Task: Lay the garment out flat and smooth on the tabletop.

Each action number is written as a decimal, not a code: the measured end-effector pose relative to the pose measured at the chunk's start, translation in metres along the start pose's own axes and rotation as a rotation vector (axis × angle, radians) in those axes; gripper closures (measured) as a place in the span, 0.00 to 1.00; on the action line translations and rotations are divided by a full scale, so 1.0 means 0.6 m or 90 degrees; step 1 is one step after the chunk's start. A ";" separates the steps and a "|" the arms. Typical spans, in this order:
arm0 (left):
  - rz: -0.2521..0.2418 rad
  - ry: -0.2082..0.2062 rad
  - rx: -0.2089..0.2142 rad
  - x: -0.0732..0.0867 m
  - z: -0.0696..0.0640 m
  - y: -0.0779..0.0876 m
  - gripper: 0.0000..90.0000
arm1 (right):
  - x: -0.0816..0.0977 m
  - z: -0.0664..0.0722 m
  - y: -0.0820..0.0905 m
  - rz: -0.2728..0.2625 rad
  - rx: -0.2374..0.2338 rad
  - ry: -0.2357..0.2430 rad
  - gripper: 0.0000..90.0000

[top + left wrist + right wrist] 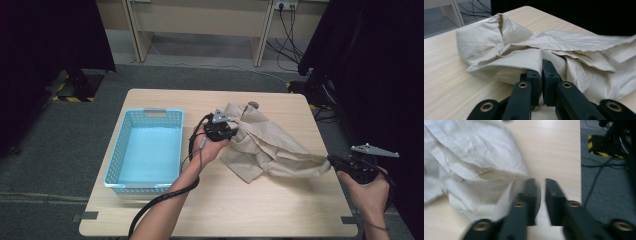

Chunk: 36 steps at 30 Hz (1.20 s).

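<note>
Two tools work one beige cloth (260, 142), which lies crumpled on the worktop (220, 210) to the right of the blue basket (145, 150). High view: the left tool (220, 129) bites the cloth's near-basket edge; the right tool (334, 160) sits at its far corner. Left gripper view: the jaws are clamped on a fold (524, 62), a thin bite likely to slip if tugged. Right gripper view: the right tool's jaws stand slightly apart, cloth beside them, not pinched; that corner may drop off the worktop's edge.

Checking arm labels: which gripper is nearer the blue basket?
Left. The left gripper sits just right of the blue basket, clamped on the beige cloth; the right gripper is past the cloth, at the table's far right edge.
</note>
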<state>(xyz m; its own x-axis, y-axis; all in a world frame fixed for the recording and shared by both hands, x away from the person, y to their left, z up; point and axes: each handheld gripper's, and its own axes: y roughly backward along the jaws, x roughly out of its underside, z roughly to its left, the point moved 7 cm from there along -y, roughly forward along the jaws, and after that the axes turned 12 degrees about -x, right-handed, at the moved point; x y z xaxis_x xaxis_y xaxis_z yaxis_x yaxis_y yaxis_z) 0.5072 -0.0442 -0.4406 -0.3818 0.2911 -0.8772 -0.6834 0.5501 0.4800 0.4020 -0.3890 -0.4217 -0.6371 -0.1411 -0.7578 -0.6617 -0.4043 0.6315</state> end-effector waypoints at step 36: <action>-0.003 -0.021 0.021 0.004 -0.023 0.006 0.94 | -0.057 0.230 -0.231 0.128 -0.116 0.268 0.86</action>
<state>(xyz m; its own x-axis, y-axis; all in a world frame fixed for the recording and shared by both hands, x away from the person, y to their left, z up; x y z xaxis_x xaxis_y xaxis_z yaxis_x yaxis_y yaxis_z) 0.4954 -0.0524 -0.4410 -0.3569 0.3136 -0.8799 -0.6643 0.5771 0.4751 0.4610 -0.2035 -0.4607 -0.5054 -0.5699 -0.6479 -0.4376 -0.4779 0.7617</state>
